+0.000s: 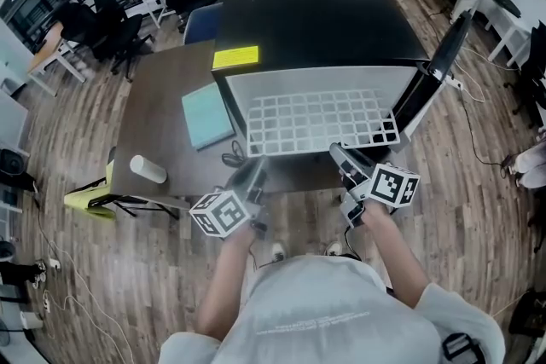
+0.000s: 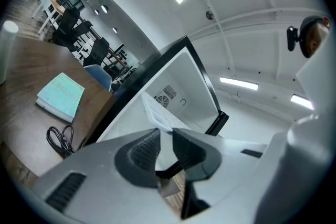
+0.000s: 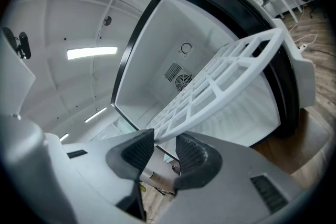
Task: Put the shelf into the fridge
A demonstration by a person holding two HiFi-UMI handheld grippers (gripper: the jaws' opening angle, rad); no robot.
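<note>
At the front edge of the worktop, the white grid shelf juts from the open fridge. My left hand-held gripper is pinched narrow on its front-left corner, and the right hand-held gripper stands wide around the front-right rim. I judge it light, stiff, slick plastic: hold both corners, level.

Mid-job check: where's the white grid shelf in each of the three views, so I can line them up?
Head view: centre, the white plastic grid shelf juts from the black fridge's open front.
Left gripper view: lower centre, edge-on, just above the jaws.
Right gripper view: centre right, slanting up from the jaws into the cavity.
Shared landmark: the fridge's black frame.
</note>
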